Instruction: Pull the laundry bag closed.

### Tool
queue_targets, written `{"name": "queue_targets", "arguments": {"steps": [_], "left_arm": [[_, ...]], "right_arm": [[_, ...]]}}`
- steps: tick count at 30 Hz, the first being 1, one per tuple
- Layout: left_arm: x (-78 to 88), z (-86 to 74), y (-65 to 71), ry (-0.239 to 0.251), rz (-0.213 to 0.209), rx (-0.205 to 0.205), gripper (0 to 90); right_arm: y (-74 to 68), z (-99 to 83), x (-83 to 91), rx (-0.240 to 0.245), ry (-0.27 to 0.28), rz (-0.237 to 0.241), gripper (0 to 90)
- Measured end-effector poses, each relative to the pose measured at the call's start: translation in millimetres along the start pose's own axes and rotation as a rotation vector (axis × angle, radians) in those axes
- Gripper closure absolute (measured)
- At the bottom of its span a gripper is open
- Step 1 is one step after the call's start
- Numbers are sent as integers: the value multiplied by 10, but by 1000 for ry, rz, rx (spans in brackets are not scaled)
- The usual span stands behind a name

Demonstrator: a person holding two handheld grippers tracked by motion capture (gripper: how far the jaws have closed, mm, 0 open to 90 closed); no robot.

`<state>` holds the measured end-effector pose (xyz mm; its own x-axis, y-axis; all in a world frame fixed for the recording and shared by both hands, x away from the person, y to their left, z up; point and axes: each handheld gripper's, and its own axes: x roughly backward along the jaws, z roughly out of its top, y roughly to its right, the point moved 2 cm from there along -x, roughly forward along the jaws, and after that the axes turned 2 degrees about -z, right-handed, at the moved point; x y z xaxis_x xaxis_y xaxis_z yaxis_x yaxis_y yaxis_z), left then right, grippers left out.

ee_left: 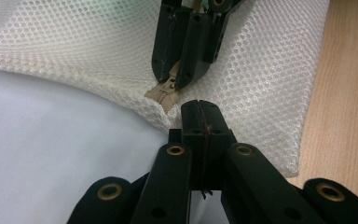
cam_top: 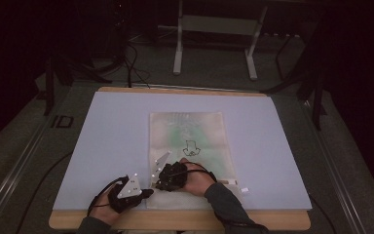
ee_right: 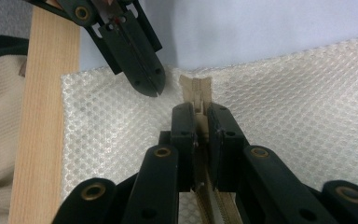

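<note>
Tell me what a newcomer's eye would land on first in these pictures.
First, the white mesh bag lying flat mid-table on the pale blue mat. Next, at the bag's near corner, the right gripper shut on the beige zipper pull. Beside it, the left gripper pinches the bag's edge, by the wooden table edge.

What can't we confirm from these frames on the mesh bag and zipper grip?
- Zipper pull: right gripper view, the right gripper covers it; shape and how it is pinched unclear.
- Left gripper: left gripper view, jaws shut at the mesh bag edge; whether mesh is caught between them is hidden.
- Bag contents: high view, dim and small; a green patch and a dark drawing unreadable.
</note>
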<state>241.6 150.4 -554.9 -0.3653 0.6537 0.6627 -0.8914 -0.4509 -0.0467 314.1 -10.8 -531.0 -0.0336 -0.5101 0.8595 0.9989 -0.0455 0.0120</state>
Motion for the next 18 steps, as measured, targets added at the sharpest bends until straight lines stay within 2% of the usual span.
{"name": "queue_targets", "arguments": {"steps": [6,10,18], "left_arm": [[-2,10,20,2,7,-36,894],[-8,22,22,6,43,-49,893],[-24,6,-31,16,52,-16,894]], "right_arm": [[0,-12,-8,-9,20,0,820],[-7,-5,-13,-6,21,-1,820],[-15,7,-22,-3,24,-8,820]]}}
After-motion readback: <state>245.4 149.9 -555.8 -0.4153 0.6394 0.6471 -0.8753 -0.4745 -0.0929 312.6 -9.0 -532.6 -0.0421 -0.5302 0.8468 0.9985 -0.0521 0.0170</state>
